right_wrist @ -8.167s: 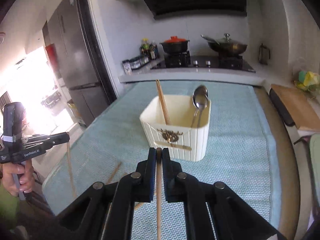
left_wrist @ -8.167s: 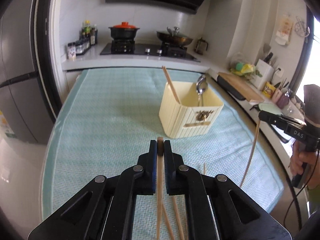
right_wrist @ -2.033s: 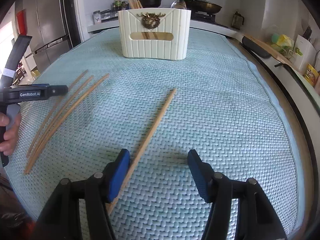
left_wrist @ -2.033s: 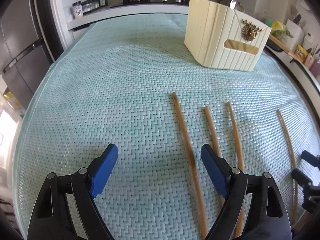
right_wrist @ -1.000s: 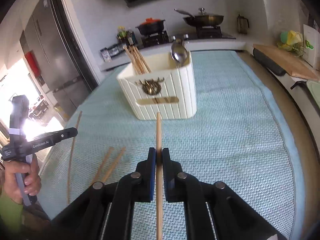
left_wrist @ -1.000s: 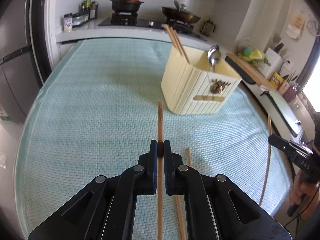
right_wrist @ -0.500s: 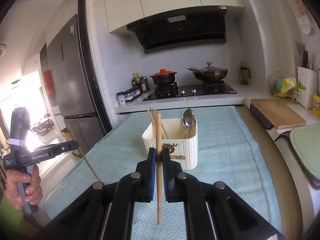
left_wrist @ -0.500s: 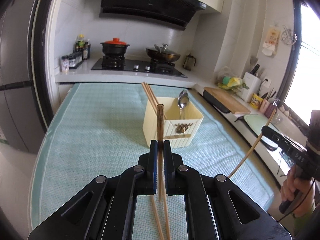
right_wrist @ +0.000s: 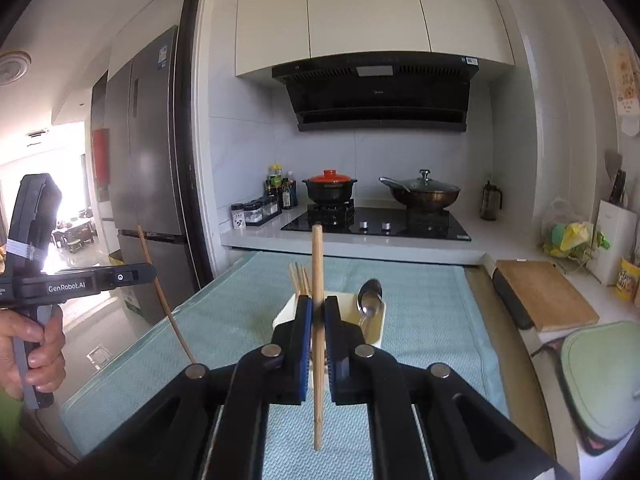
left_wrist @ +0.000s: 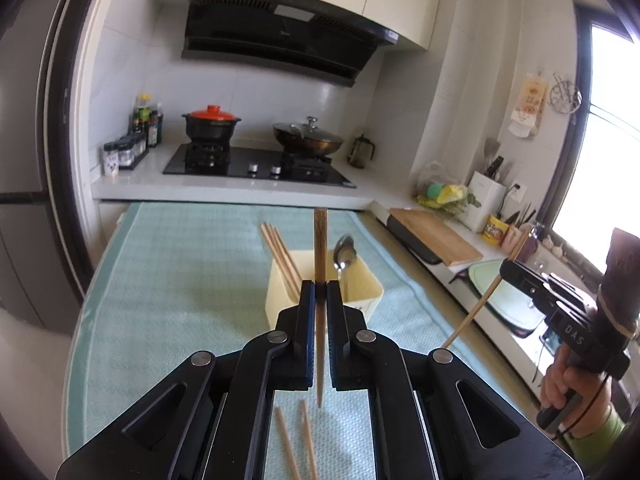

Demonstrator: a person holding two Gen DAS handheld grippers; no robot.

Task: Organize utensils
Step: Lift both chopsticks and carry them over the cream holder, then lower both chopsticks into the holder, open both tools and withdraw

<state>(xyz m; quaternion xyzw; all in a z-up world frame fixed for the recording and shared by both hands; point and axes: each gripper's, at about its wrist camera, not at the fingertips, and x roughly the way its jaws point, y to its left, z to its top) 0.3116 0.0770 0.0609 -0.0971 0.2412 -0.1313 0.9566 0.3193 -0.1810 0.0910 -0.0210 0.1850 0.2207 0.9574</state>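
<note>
My left gripper (left_wrist: 320, 285) is shut on a wooden chopstick (left_wrist: 320, 240) held upright, high above the teal mat. My right gripper (right_wrist: 318, 300) is shut on another chopstick (right_wrist: 317, 264), also upright. A cream utensil holder (left_wrist: 362, 294) stands on the mat ahead, also in the right wrist view (right_wrist: 376, 330). It holds several chopsticks (left_wrist: 280, 252) and a metal spoon (left_wrist: 345, 256). Two loose chopsticks (left_wrist: 304, 440) lie on the mat below my left gripper. Each view shows the other gripper: the right one (left_wrist: 560, 304), the left one (right_wrist: 80, 280).
The teal mat (left_wrist: 180, 280) covers the table. Behind it is a counter with a hob (left_wrist: 256, 164), a red-lidded pot (left_wrist: 211, 120) and a wok (left_wrist: 308, 140). A cutting board (left_wrist: 436, 236) and jars stand on the right counter. A fridge (right_wrist: 148, 180) stands at left.
Both grippers closed on chopsticks from the mat, lifted them and tilted up. Over the last half second they rose higher, so the holder looks smaller and lower.
</note>
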